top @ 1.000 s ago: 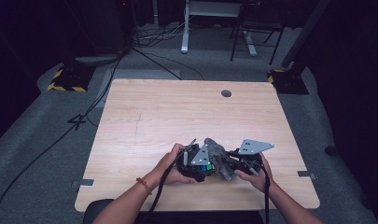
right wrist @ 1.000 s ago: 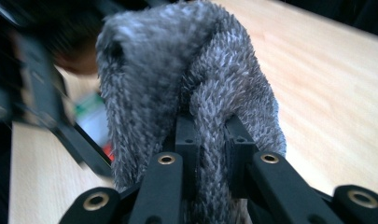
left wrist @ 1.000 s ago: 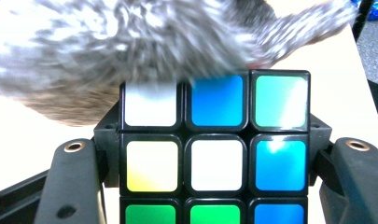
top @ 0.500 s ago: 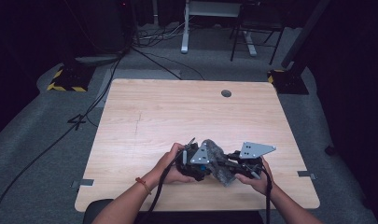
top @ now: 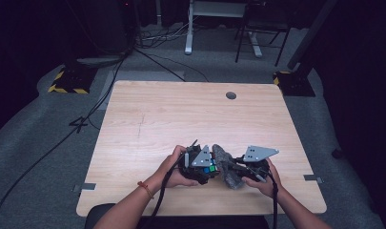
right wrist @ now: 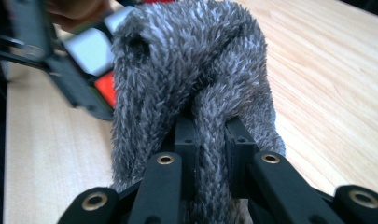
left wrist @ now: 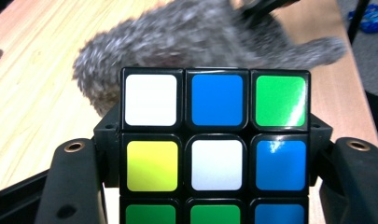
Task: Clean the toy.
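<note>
Near the middle of the table's (top: 147, 119) near edge, the two grippers meet, each with its own thing. The left gripper (left wrist: 214, 154) is clamped on a puzzle cube (left wrist: 217, 149), its two black jaws pressing on the cube's opposite sides. The face turned to that gripper's camera shows white, blue and green along the top row, then yellow, white and blue, with two greens and a blue below. In the high view the cube (top: 208, 168) sits in the left gripper (top: 205, 169), just left of the cloth, held over the table close to its near edge.

The right gripper (right wrist: 210, 140) pinches a grey fuzzy cloth (right wrist: 196, 88): a bunched fold of it is squeezed between the two jaws, and the rest rises as a shaggy lump ahead of them. In the high view the cloth (top: 226, 167) has its long axis running roughly from the near edge toward the far edge, its far end rounded. It lies against the cube's right side; in the left gripper view the cloth (left wrist: 200, 42) spreads blurred right behind the cube.
</note>
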Tool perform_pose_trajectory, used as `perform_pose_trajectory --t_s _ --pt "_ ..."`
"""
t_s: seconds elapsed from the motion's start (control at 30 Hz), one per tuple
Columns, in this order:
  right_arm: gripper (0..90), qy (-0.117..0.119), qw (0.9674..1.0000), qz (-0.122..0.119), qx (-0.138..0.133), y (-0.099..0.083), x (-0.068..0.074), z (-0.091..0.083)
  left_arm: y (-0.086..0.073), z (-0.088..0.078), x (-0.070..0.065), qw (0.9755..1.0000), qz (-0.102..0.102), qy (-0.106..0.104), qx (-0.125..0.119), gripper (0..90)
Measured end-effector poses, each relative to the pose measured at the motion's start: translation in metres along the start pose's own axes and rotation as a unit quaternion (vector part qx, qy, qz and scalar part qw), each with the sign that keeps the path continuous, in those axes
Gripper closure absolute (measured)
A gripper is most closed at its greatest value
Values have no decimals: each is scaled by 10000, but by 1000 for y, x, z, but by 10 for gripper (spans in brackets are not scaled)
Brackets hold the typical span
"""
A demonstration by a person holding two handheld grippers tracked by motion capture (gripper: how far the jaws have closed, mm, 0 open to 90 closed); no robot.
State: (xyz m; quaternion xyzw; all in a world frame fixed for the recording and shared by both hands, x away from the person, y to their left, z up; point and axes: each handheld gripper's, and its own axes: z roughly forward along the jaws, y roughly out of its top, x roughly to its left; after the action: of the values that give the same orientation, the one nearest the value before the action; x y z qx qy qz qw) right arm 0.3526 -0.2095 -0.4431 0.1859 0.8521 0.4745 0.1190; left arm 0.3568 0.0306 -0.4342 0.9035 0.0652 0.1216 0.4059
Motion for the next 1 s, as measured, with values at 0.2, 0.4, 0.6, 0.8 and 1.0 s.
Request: perform_pose_trajectory --t_s 0.2,0.4,0.6,0.8,1.0 --pt "784 166 9990 -115 -399 14 12 -6 -1 10 -4 9998 9 -123 146 334" --pt "784 -37 9993 -164 -320 16 10 -4 1 15 -11 9994 99 -222 231 335" --pt "785 -180 9994 100 275 -2 -7 5 2 3 -7 9999 80 -89 42 335" --pt "786 83 9999 65 74 0 -3 -2 1 0 -4 10000 84 18 35 334" --pt "785 254 9987 -223 -386 14 15 -9 1 9 -7 9998 108 -49 181 334"
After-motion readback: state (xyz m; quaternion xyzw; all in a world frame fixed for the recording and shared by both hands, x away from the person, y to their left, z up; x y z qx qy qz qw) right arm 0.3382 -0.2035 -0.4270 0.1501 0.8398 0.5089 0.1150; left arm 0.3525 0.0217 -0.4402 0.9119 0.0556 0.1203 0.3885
